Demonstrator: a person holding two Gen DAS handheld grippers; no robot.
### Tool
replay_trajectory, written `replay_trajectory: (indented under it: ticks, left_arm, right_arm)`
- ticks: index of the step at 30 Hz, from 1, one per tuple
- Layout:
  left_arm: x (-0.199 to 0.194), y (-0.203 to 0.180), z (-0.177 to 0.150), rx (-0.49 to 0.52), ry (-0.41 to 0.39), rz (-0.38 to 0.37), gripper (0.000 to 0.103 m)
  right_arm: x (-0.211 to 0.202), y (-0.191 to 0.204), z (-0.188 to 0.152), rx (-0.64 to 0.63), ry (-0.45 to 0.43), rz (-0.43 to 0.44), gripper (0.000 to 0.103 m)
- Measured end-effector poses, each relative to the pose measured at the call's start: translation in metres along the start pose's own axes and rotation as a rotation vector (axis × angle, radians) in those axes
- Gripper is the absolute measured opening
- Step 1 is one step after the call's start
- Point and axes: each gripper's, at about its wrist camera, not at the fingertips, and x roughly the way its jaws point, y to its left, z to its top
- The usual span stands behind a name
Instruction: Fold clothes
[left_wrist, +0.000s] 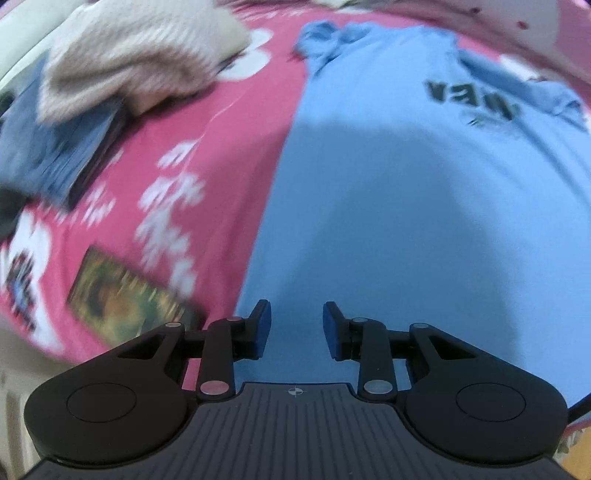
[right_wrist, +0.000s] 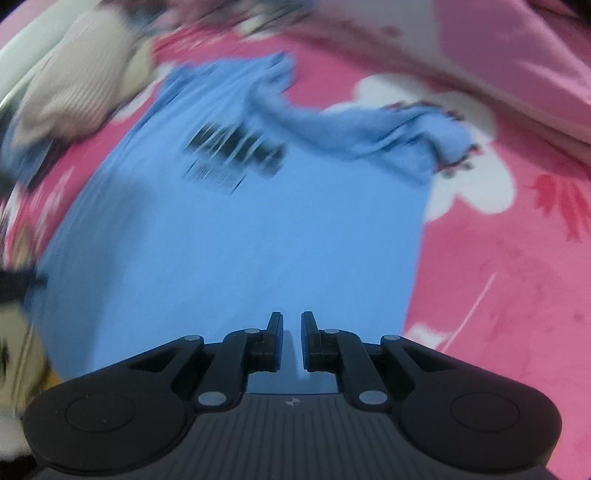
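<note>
Light-blue T-shirt (left_wrist: 388, 206) spread flat on a pink floral bedsheet (left_wrist: 207, 155), chest print facing up. Its long axis runs from the hem, nearest both cameras, away to the collar and sleeves at the far end; the print reads upside down in the left view. The far right sleeve (right_wrist: 417, 136) lies bunched and twisted rather than flat.

Left hand-held gripper (left_wrist: 296, 328): jaws apart above the hem area, nothing between them. Right hand-held gripper (right_wrist: 292, 339): jaws nearly together, with a thin pale ridge in the gap that may be a pinch of fabric; the blur leaves this uncertain.

A beige knit garment (left_wrist: 136, 59) and dark denim (left_wrist: 55, 147) lie piled to the left, just beside the shirt.

Likely risks: a one-sided lift would skew the fold line; the crumpled sleeve could get trapped inside; the neighbouring pile could snag the near sleeve.
</note>
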Motion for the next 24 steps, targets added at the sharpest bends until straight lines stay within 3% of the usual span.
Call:
replay_trajectory:
  ticks: [3,5,7,11,17,18,19,20,24]
  left_arm:
    - [0.016,-0.015,0.017,0.029,-0.011,-0.067,0.031]
    - [0.024,-0.025,0.025,0.044,-0.029,-0.099,0.031]
    - [0.032,-0.032,0.03,0.05,-0.038,-0.121,0.031]
    - [0.041,-0.035,0.034,0.071,-0.049,-0.133,0.031]
    - [0.041,-0.032,0.031,0.097,-0.06,-0.146,0.031]
    - [0.041,-0.032,0.032,0.097,-0.058,-0.146,0.031]
    - [0.041,-0.032,0.033,0.093,-0.055,-0.146,0.031]
    - [0.042,-0.032,0.033,0.091,-0.054,-0.144,0.031]
    - [0.041,-0.035,0.032,0.1,-0.059,-0.131,0.031]
  right_arm:
    - [0.008,-0.02,0.024,0.091,-0.05,-0.051,0.014]
    - [0.015,-0.039,0.039,0.171,-0.091,-0.091,0.032]
    - [0.026,-0.062,0.051,0.244,-0.119,-0.117,0.042]
    - [0.058,-0.105,0.075,0.335,-0.138,-0.138,0.043]
    - [0.091,-0.11,0.107,0.188,-0.106,-0.093,0.045]
    - [0.092,-0.109,0.109,0.176,-0.109,-0.082,0.043]
    - [0.093,-0.108,0.11,0.162,-0.11,-0.074,0.028]
    - [0.093,-0.104,0.11,0.141,-0.116,-0.085,0.005]
    - [0.085,-0.096,0.108,0.127,-0.181,-0.146,0.005]
